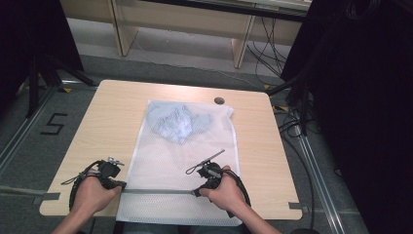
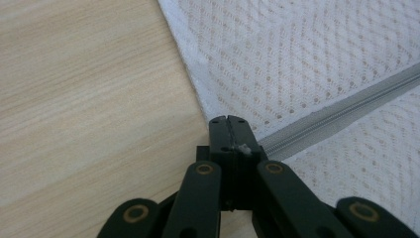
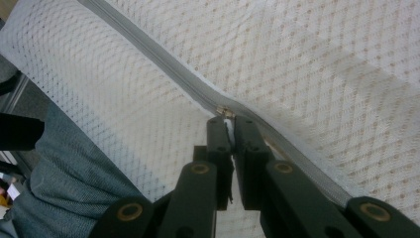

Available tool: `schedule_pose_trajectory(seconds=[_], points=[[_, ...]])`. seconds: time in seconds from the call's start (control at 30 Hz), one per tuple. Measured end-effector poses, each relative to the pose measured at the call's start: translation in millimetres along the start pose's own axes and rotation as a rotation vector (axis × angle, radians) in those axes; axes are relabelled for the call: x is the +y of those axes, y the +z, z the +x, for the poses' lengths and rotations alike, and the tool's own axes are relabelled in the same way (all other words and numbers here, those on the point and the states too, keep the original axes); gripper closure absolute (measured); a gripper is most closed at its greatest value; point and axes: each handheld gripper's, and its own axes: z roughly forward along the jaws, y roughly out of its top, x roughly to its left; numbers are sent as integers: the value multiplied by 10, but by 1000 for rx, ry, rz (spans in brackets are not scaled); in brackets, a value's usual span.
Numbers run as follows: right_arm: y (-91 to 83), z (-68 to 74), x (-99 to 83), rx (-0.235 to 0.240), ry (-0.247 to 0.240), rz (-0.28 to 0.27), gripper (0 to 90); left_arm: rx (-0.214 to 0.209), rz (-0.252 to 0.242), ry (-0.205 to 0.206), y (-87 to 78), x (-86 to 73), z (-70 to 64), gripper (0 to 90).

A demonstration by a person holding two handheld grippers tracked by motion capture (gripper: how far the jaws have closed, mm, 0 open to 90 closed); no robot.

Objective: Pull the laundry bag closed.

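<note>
Two bare forearms come in from the near edge of the high view, each hand wrapped round a black hand-held gripper. Under them, a large white mesh laundry bag [image 1: 180, 165] lies flat on the pale wooden desk [image 1: 112, 112], its near edge hanging slightly over the desk's front. A grey zipper [image 1: 158, 191] runs across the bag from one hand-held gripper to the other.

From above, the left hand-held gripper [image 1: 120, 185] sits at the bag's left edge and the right hand-held gripper [image 1: 197, 192] well to its right along the zipper, but how the jaws stand cannot be made out there. The gripper views settle it. In the left gripper view the left hand-held gripper [image 2: 228, 120] has its jaws pressed fully together on the bag's corner, right where the zipper [image 2: 341, 111] ends, bare desk [image 2: 89, 99] to its left. In the right gripper view the right hand-held gripper [image 3: 229, 120] is nearly shut, with a thin gap between its jaws, pinching the small metal zipper pull [image 3: 226, 113]; the zipper tape [image 3: 148, 52] stretches away from its tips, and grey trouser cloth [image 3: 59, 173] shows below the bag's hanging edge.

Only the high view takes in the far end of the bag, ahead of both hand-held grippers, where a crumpled pale blue garment [image 1: 178, 122] lies inside the mesh. A small dark round cable port [image 1: 219, 101] sits in the desk just beyond the bag.
</note>
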Motion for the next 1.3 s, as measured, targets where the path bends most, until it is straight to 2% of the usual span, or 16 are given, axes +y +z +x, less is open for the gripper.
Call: schedule_pose_trajectory(seconds=[0.13, 0.17, 0.2, 0.23, 0.43, 0.5, 0.53, 0.57, 0.9, 1.3], points=[[-14, -23, -21, -5, -3, -9, 870, -2, 0, -2, -1, -1, 1, 900], [-11, -18, -24, -12, 10, -8, 870, 0, 3, -2, -1, 1, -1, 900], [-16, -38, -22, -6, -11, -8, 870, 0, 3, -2, -1, 1, -1, 900], [-18, -29, -24, -11, 4, -7, 870, 1, 4, 2, -2, 2, 1, 900], [-21, -46, -35, -8, 1, -10, 870, 2, 5, 9, -2, 3, 2, 900], [-32, -40, -39, -6, 12, -3, 870, 2, 2, 4, -1, 2, 1, 900], [-18, -58, -45, -7, -5, -24, 870, 1, 2, 4, -1, 2, 0, 900], [-32, -56, -44, -7, 9, -10, 870, 2, 3, 5, -1, 2, 0, 900], [-54, -87, -65, -7, -2, -19, 870, 1, 4, -6, -1, 0, -3, 900], [-75, -109, -85, -3, 10, -20, 870, 2, 2, 8, -1, 3, 2, 900]])
